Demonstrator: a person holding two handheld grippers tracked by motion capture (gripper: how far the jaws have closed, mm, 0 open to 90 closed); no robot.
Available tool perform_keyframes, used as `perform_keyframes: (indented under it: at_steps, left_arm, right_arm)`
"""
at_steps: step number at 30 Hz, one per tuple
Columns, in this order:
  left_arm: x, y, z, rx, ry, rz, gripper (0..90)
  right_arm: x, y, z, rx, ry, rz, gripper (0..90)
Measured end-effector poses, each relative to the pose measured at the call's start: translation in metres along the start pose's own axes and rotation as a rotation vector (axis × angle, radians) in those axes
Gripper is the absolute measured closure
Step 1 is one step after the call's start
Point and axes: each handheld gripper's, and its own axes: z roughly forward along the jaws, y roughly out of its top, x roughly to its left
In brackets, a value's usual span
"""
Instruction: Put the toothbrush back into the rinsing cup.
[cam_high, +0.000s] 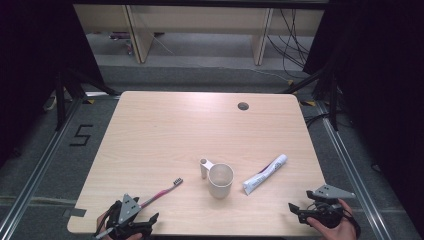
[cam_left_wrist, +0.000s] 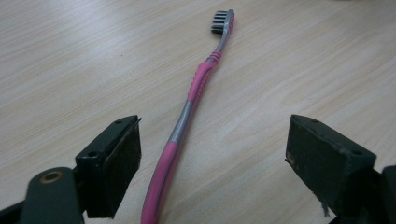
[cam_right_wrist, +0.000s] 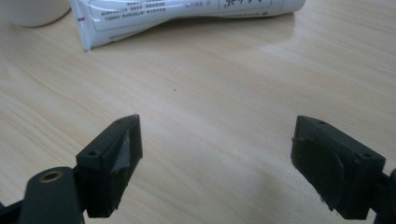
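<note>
The toothbrush (cam_left_wrist: 187, 116) lies flat on the pale wood tabletop (cam_high: 165, 130), near its front left corner. Its handle is pink with grey bands along the middle and a short ribbed pink grip just below the thin grey neck; the small head carries dark bristles edged in pink. In the high view the toothbrush (cam_high: 161, 191) runs aslant, head pointing toward the middle of the tabletop and the handle end reaching back under the left tongs (cam_high: 131, 223).

In the left gripper view the left tongs (cam_left_wrist: 212, 163) stand wide, one black jaw on each side of the lower handle, with clear gaps to the pink plastic on both sides; nothing is pinched. The handle sits closer to the jaw at the left of that view.

Just right of the brush head, near the middle of the front half, stands a white cup (cam_high: 220, 181) with a handle on its far left side. Right of the cup, apart from it, lies a white toothpaste tube (cam_high: 265, 174), aslant, its flat crimped end nearer the front edge.

The right tongs (cam_high: 300, 212) are at the front right corner, also spread wide and holding nothing. In the right gripper view the right tongs (cam_right_wrist: 217, 163) frame bare wood, with the tube (cam_right_wrist: 187, 11) lying across the top, well beyond the jaws, and the cup (cam_right_wrist: 32, 11) at the upper left corner.
</note>
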Motion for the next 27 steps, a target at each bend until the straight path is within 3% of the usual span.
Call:
perform_keyframes:
  at_steps: [1, 3, 4, 6, 8, 9, 10, 11, 18, 25, 26, 27]
  left_arm:
    - [0.0, 0.0, 0.0, 0.0, 0.0, 0.0, 17.3]
    - [0.0, 0.0, 0.0, 0.003, 0.004, -0.007, 16.6]
    - [0.0, 0.001, 0.0, 0.003, 0.005, -0.004, 16.5]
    - [-0.001, 0.0, 0.0, 0.011, 0.006, 0.006, 16.3]
    - [-0.001, 0.0, 0.001, 0.014, 0.007, 0.003, 16.3]
    - [-0.002, 0.0, 0.002, 0.017, 0.008, 0.006, 16.3]
    - [-0.003, 0.0, 0.003, 0.028, 0.004, 0.022, 16.3]
    - [-0.004, 0.0, 0.004, 0.032, 0.028, 0.026, 16.4]
    - [-0.005, 0.005, 0.004, 0.038, -0.006, 0.039, 16.7]
    - [-0.004, 0.011, 0.008, 0.05, -0.012, 0.036, 17.2]
    - [-0.004, 0.012, 0.011, 0.044, 0.003, 0.036, 17.5]
    - [-0.003, 0.013, 0.01, 0.052, -0.016, 0.042, 18.1]
  right_arm:
    - [0.0, 0.0, 0.002, 0.011, 0.027, 0.001, 17.4]
    - [0.002, 0.0, 0.001, 0.025, 0.008, 0.007, 17.4]
    - [0.0, 0.0, 0.002, 0.011, 0.004, -0.029, 17.4]
    - [0.004, 0.0, 0.001, 0.027, 0.011, 0.02, 17.7]
    - [0.002, -0.001, 0.001, 0.026, 0.009, -0.003, 17.7]
    - [-0.001, 0.0, 0.002, 0.006, -0.005, -0.046, 17.7]
    - [0.004, 0.0, 0.002, 0.025, 0.008, 0.018, 17.5]
    - [0.001, 0.0, 0.002, 0.014, -0.001, -0.024, 17.5]
    - [0.001, 0.0, 0.003, 0.015, 0.006, -0.022, 17.4]
    - [0.001, 0.0, 0.003, 0.016, 0.003, -0.023, 16.9]
    - [0.001, 0.0, 0.003, 0.013, 0.004, -0.028, 16.9]
    - [0.002, 0.0, 0.003, 0.018, 0.009, -0.019, 16.9]
